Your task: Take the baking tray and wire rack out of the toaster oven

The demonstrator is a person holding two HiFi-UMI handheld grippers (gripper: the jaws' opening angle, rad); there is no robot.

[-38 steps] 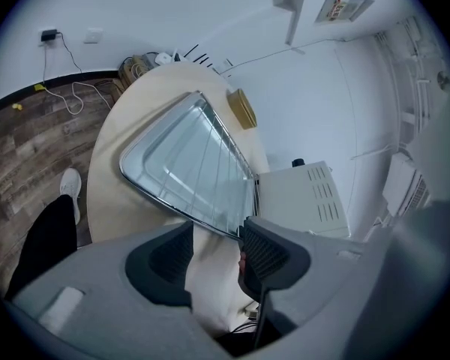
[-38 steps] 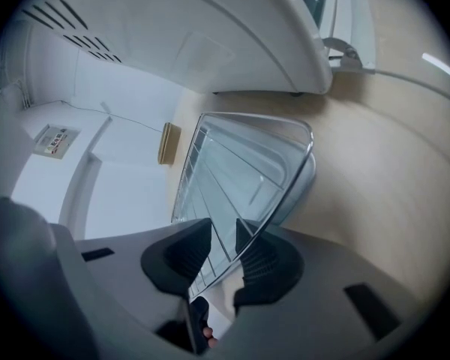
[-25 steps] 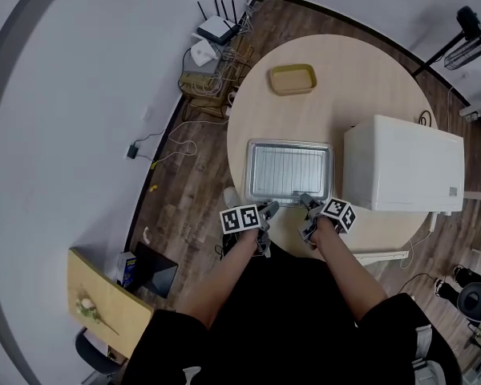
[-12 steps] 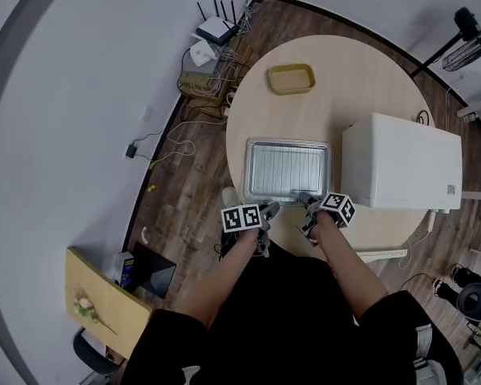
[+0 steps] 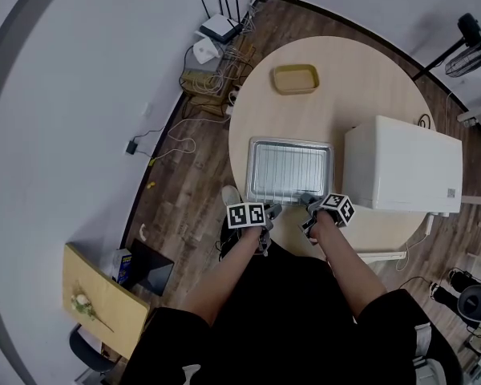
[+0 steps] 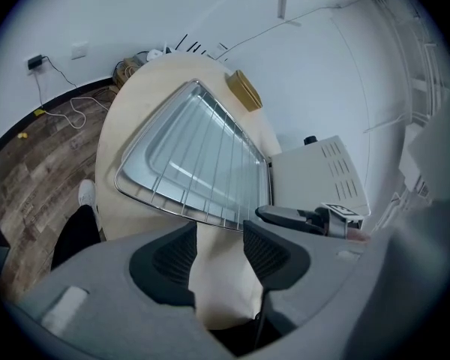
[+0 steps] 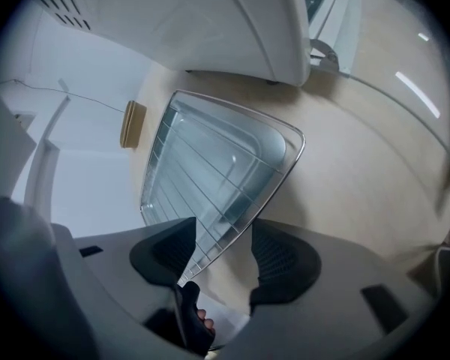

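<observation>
Looking down, you have the round wooden table (image 5: 361, 62) in front of you, with the white toaster oven (image 5: 401, 163) on its right side. The baking tray (image 5: 251, 171) is out of the oven, flat on the table just left of it, and the wire rack (image 5: 289, 171) lies on top of the tray. A small yellow dish (image 5: 296, 79) sits well apart at the far edge.

Your left gripper (image 5: 271, 208) hovers at the tray's near left corner with its jaws partly apart over bare tabletop, holding nothing. Your right gripper (image 5: 309, 203) is at the near right corner. Its jaws have just been opening, and the rack's near rim runs through the gap without being pinched.
</observation>
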